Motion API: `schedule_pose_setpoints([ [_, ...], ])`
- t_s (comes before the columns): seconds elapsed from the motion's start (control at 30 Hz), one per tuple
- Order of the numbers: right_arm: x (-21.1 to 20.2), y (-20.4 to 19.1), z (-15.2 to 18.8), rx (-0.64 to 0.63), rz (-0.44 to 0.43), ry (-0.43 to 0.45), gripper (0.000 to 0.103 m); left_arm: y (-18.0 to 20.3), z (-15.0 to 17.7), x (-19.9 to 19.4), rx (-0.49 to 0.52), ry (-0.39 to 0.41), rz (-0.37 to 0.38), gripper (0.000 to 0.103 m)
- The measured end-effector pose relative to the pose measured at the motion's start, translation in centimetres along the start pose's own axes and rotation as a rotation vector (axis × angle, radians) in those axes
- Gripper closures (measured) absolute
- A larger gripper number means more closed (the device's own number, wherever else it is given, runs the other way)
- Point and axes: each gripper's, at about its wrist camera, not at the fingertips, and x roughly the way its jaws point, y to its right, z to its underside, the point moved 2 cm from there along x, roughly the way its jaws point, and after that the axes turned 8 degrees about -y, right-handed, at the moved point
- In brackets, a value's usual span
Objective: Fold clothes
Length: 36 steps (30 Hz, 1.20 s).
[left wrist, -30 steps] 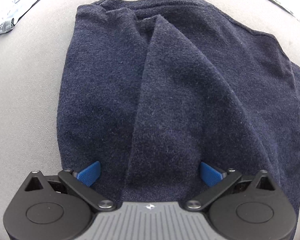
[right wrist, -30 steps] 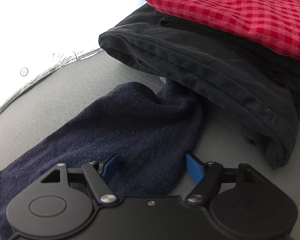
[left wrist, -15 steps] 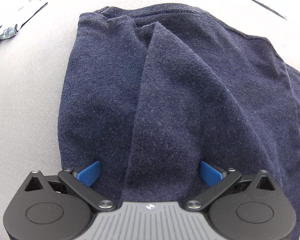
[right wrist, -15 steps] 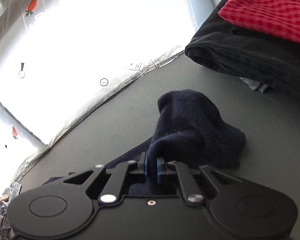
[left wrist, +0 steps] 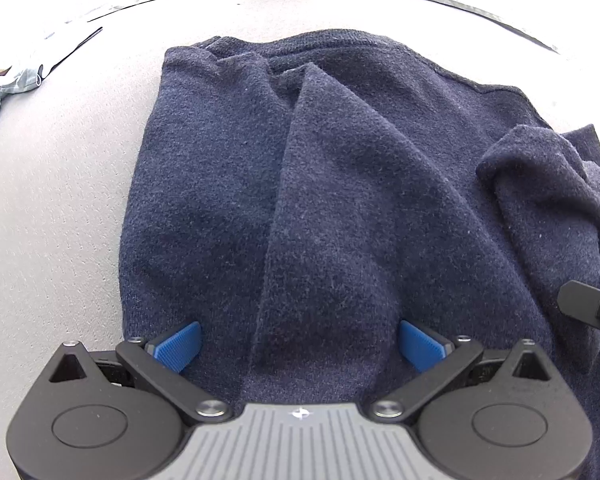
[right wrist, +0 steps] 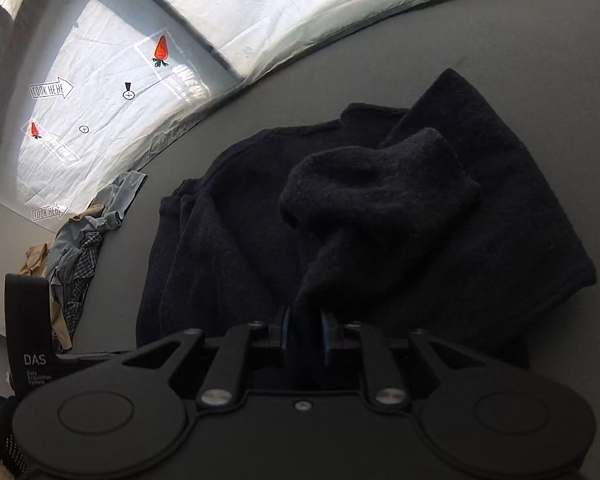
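Right wrist view: the sleeve (right wrist: 380, 184), earlier flat beside the pile, is now carried over the sweater (right wrist: 228, 248) by the right gripper (right wrist: 305, 330), whose jaws are easing open around it; the left gripper (left wrist: 299, 342) is held wide open, empty.

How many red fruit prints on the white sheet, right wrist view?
2. Upper print right of the LOOK HERE arrow; lower print further left. Others may sit outside the frame.

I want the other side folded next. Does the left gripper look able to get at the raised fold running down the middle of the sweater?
Probably yes. The left gripper is open right over the sweater, its raised fold runs between the blue fingers, and nothing covers it.
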Motion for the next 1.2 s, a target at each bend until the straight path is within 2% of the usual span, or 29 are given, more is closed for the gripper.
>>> schedule_pose_setpoints([
  [0.03,0.1,-0.1,0.1,-0.006,-0.002,0.0,0.078,0.0,0.0,0.0,0.0,0.004,0.0,0.0],
  [0.13,-1.6,0.3,-0.7,0.026,-0.055,0.079,0.063,0.0,0.2,-0.2,-0.001,0.017,-0.001,0.0],
  [0.27,-3.5,1.6,-1.9,0.092,-0.086,0.175,0.062,0.1,0.2,-0.1,-0.001,0.02,-0.002,0.0],
  [0.37,-4.0,2.8,-2.1,0.15,0.022,0.218,0.061,0.1,0.3,0.1,0.001,0.02,-0.001,0.0],
  [0.43,-3.6,3.8,-2.2,0.174,0.124,0.213,0.052,0.1,0.4,0.1,0.001,0.02,-0.002,0.0],
  [0.53,-1.9,4.3,-2.7,0.171,0.146,0.171,0.052,0.2,0.3,0.2,0.001,0.015,-0.004,0.0],
  [0.6,-0.9,4.2,-3.1,0.144,0.158,0.137,0.057,0.2,0.3,0.3,0.002,0.012,-0.003,0.0],
  [0.63,-0.3,3.2,-3.5,0.075,0.188,0.115,0.066,0.2,0.4,0.3,0.003,0.012,-0.003,0.0],
  [0.7,0.7,1.1,-4.2,-0.067,0.256,0.08,0.078,0.1,0.4,0.3,0.003,0.014,-0.003,0.0],
  [0.8,1.4,-1.8,-4.7,-0.231,0.303,0.074,0.091,0.1,0.5,0.4,0.002,0.016,-0.002,0.0],
  [0.97,1.6,-5.9,-4.3,-0.453,0.343,0.102,0.094,0.0,0.8,0.4,0.001,0.032,-0.002,0.0],
  [1.07,1.7,-7.0,-4.0,-0.494,0.321,0.104,0.094,0.0,0.8,0.4,0.002,0.03,0.0,0.0],
  [1.2,2.1,-7.2,-3.0,-0.541,0.343,0.091,0.094,-0.4,0.5,0.3,-0.011,0.011,0.017,0.0],
])
